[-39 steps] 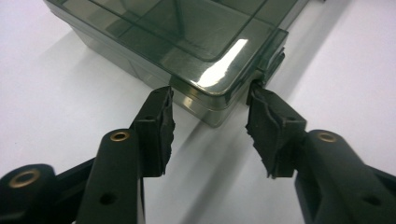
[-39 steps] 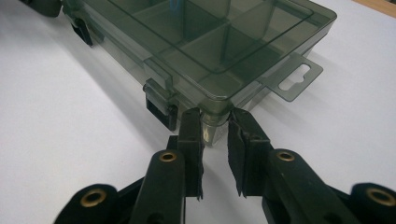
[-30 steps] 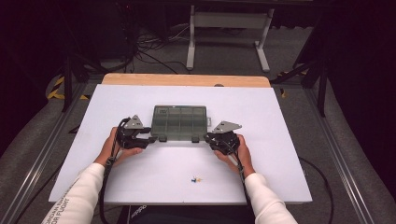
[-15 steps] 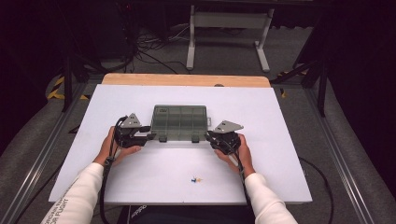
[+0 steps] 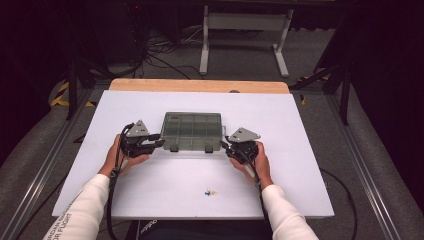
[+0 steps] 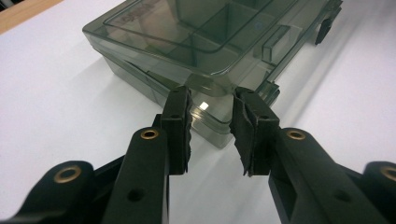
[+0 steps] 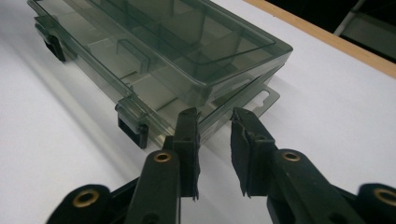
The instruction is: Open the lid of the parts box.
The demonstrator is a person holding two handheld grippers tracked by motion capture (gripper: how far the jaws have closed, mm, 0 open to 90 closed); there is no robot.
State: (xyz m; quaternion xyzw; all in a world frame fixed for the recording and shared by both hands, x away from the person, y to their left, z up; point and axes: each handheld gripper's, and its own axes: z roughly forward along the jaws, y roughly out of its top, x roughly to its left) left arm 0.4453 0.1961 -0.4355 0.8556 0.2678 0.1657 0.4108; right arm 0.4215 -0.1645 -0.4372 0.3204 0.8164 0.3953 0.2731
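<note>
A smoke-grey compartment box (image 5: pixel 192 131) of clear hard plastic is lying shut in the middle of the white table (image 5: pixel 300 165). It is judged to be light, stiff and rather slippery, with thin walls and two small latches (image 7: pixel 132 126) that could be strained. The left claw (image 6: pixel 211 126) has just been closing, and its pads stand apart around the near left corner flange; the right claw (image 7: pixel 214 140) has just been opening slightly at the near right corner, its pads apart too. The corner flanges are thought the best hold.
</note>
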